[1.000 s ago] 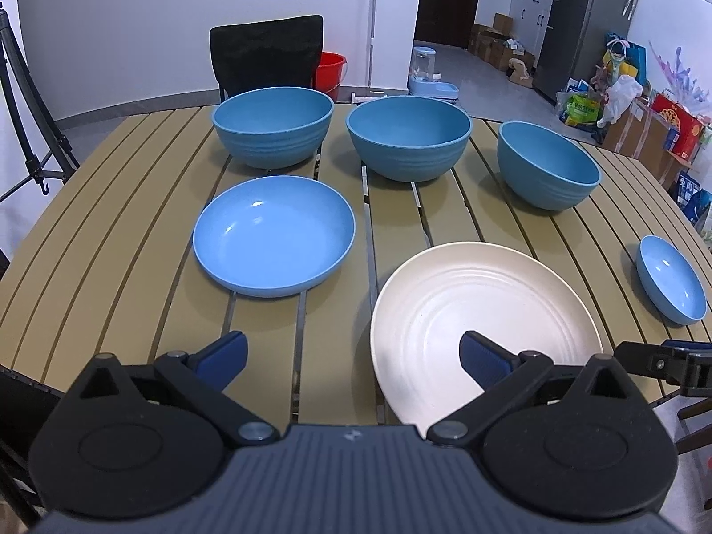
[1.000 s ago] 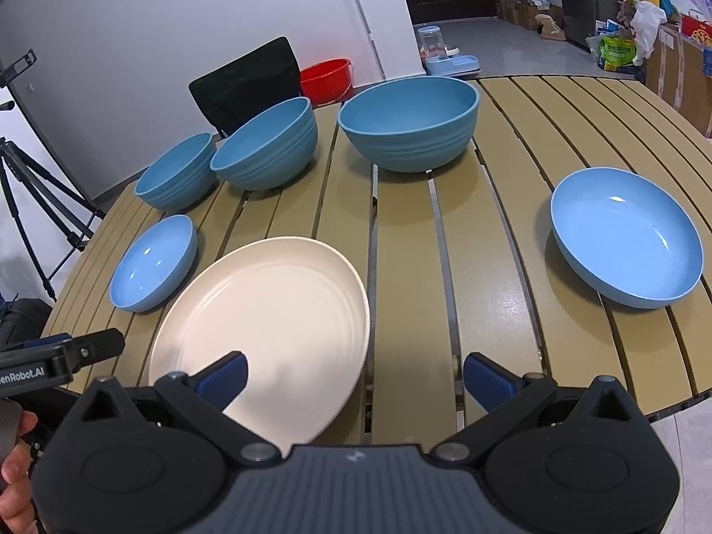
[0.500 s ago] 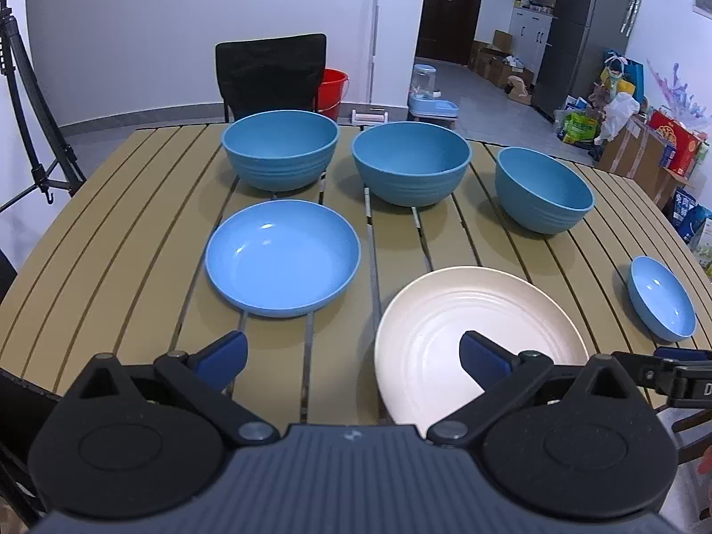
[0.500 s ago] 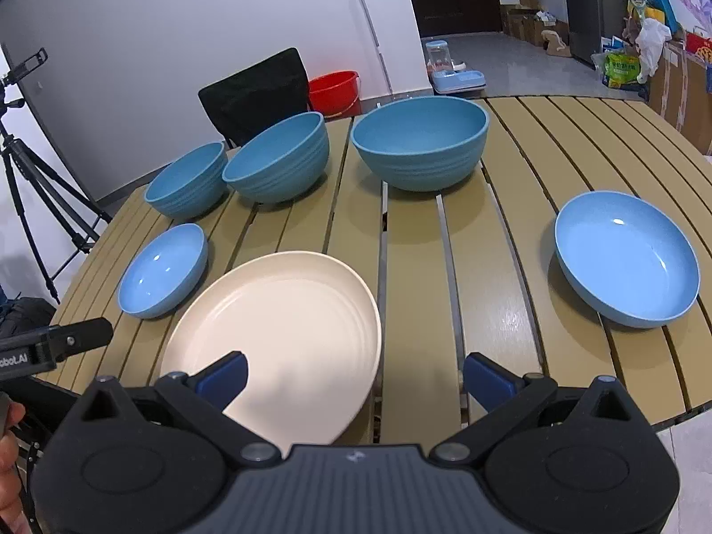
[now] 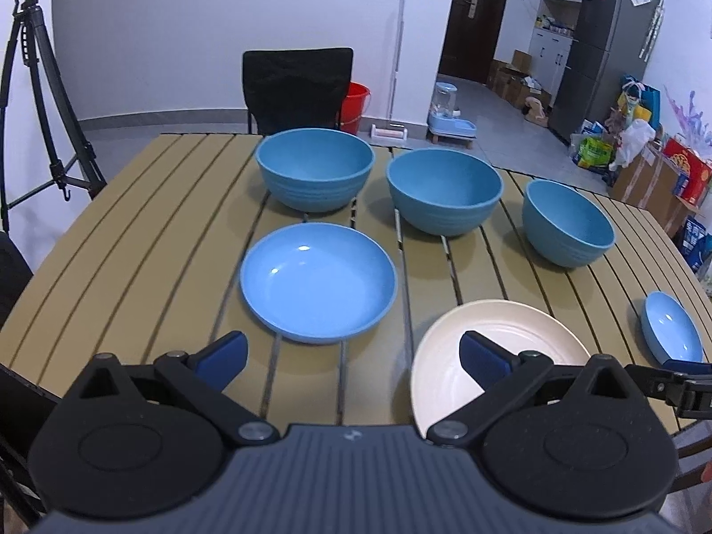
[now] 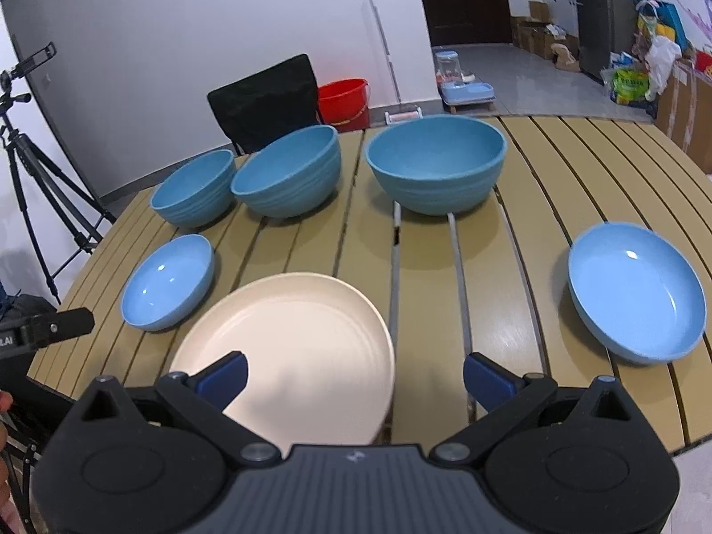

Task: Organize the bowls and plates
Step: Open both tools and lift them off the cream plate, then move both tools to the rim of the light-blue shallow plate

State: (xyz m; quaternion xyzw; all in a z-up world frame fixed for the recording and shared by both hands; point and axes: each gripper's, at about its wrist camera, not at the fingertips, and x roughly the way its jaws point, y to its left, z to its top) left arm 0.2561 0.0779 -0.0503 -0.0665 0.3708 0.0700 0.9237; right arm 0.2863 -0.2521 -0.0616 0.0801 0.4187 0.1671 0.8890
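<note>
Slatted table (image 5: 133, 231): cream plate (image 6: 289, 338) under open right tool (image 6: 353, 376).

Even, fairly bright indoor light is falling from above, leaving small white glints in the blue plate (image 5: 318, 282) and soft shadows under the bowls on the surface (image 5: 133, 240). Fisheye distortion is bending the slats and darkening the corners, while mild blur is softening both views.

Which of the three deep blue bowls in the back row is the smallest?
The smallest deep bowl is at the right end of the row in the left wrist view, behind the small blue dish. The other two bowls are wider.
</note>
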